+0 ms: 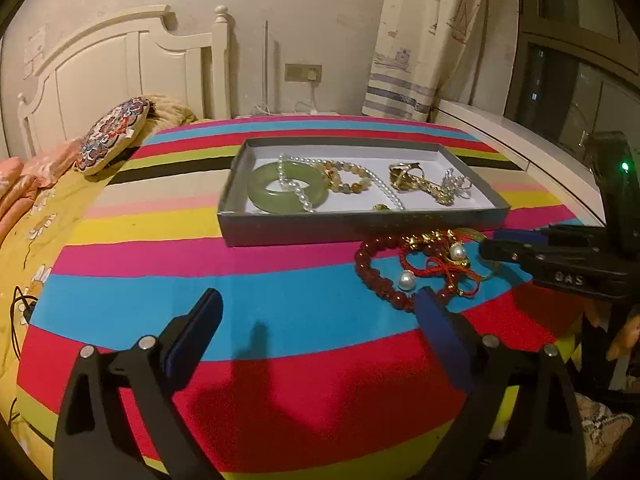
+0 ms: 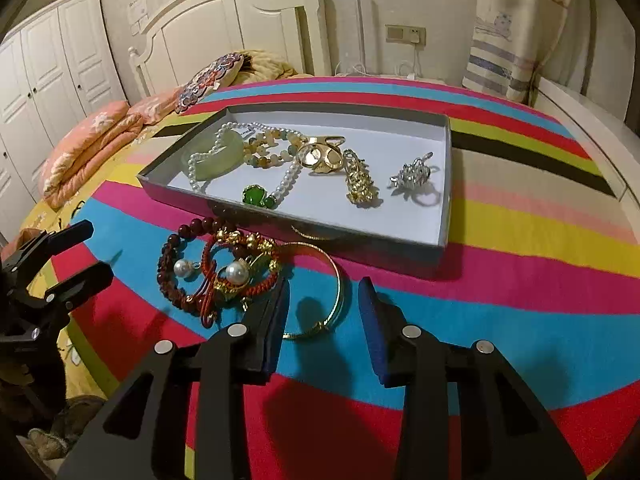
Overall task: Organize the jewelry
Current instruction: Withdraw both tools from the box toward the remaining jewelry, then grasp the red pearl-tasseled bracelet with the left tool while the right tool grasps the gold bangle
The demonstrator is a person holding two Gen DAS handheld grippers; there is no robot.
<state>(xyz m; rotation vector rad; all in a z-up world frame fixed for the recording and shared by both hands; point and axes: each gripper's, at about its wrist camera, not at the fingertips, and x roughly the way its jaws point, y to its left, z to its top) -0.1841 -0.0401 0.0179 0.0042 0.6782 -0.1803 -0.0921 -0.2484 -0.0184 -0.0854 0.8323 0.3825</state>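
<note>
A bedroom under warm, dim light: I work over a striped cloth in pink, blue, red and yellow bands, with a white headboard behind it, a curtain at the far right corner and white wardrobe doors off to the left.

The grey tray sits toward the far side of the cloth, its low walls raised on all 4 sides. Inside lie a jade bangle with a pearl strand draped across it, a beaded bracelet, a gold ring piece, a gold chain ornament, a silver brooch and a green pendant. The right half of the tray floor is mostly bare white.

Just in front of the tray's near wall, outside it, is a tangle — a dark red bead bracelet, a red cord bracelet with gold charms and 2 pearl earrings. A thin gold bangle lies beside it, overlapping its right edge.

My right gripper hangs low over the cloth, jaws spread and holding nothing, with the near arc of the gold bangle between its blue pads. My left gripper is also released, wide apart and empty, over bare cloth left of the tangle; its right finger sits near the red beads. Open blue and red cloth runs to the near edge.
</note>
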